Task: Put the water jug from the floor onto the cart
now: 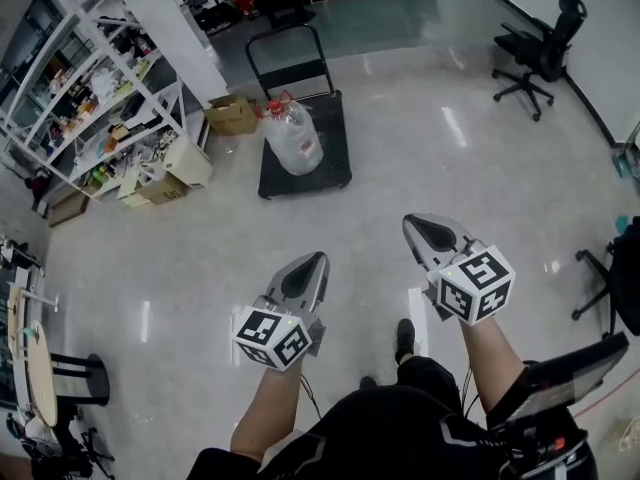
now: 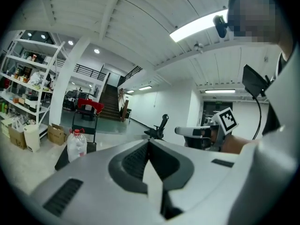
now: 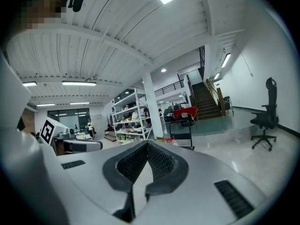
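Observation:
A clear water jug (image 1: 293, 136) with a red cap stands upright on the black platform cart (image 1: 335, 163), just in front of its push handle (image 1: 290, 63). My left gripper (image 1: 318, 259) and right gripper (image 1: 412, 221) hang side by side over bare floor, well short of the cart, both pointing toward it. Each is shut with nothing between its jaws. In the left gripper view the jug (image 2: 76, 144) shows far off to the left of my left gripper (image 2: 149, 142), and the right gripper (image 2: 180, 131) shows alongside. In the right gripper view my right gripper (image 3: 148, 143) hides most of the cart.
A white shelf rack (image 1: 90, 88) full of items lines the left wall, with cardboard boxes (image 1: 232, 115) beside the cart. A black office chair (image 1: 540, 53) stands at the far right. A round table (image 1: 30, 368) is at the near left. Glossy floor lies between me and the cart.

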`<action>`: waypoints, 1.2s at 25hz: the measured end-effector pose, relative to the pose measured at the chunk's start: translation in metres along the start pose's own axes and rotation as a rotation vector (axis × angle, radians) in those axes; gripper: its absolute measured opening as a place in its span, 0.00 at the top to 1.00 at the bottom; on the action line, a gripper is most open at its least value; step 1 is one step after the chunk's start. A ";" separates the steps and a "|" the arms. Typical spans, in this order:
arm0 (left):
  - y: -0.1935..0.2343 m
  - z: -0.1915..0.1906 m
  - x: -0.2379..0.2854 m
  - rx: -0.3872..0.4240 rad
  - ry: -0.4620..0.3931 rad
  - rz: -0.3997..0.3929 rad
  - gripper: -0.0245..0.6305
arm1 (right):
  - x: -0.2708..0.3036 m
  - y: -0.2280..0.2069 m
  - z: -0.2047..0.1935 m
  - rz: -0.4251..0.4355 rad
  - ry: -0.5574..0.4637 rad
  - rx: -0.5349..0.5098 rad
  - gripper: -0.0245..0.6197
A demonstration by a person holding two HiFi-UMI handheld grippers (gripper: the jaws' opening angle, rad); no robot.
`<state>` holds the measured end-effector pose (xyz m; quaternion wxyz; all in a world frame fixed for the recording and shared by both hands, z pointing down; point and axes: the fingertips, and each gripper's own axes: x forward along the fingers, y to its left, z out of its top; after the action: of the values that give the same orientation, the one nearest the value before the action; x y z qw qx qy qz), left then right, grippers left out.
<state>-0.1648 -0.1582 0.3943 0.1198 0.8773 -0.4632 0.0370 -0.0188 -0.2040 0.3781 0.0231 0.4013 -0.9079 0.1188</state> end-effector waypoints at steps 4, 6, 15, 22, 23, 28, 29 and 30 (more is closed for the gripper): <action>-0.021 -0.011 -0.059 0.006 0.000 -0.036 0.96 | -0.038 0.056 -0.017 -0.028 0.010 0.017 0.96; -0.037 -0.014 -0.084 0.002 -0.010 -0.047 0.96 | -0.064 0.077 -0.024 -0.046 0.014 0.020 0.96; -0.087 -0.022 -0.145 -0.017 -0.028 -0.063 0.96 | -0.144 0.131 -0.029 -0.075 0.019 0.016 0.96; -0.163 -0.039 -0.172 0.014 -0.032 -0.078 0.96 | -0.218 0.145 -0.047 -0.030 0.000 0.020 0.96; -0.175 -0.042 -0.176 0.007 -0.030 -0.070 0.96 | -0.231 0.147 -0.049 -0.023 0.001 0.020 0.96; -0.250 -0.064 -0.192 -0.014 0.002 -0.023 0.96 | -0.307 0.138 -0.070 -0.011 0.022 0.026 0.96; -0.264 -0.069 -0.194 -0.015 0.013 -0.020 0.96 | -0.319 0.135 -0.075 -0.011 0.025 0.041 0.96; -0.276 -0.073 -0.198 -0.005 0.025 -0.017 0.96 | -0.329 0.133 -0.079 -0.010 0.027 0.052 0.96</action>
<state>-0.0471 0.1679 0.3815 0.1281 0.8804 -0.4543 0.0460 0.1016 0.1390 0.3835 0.0256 0.4047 -0.9020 0.1479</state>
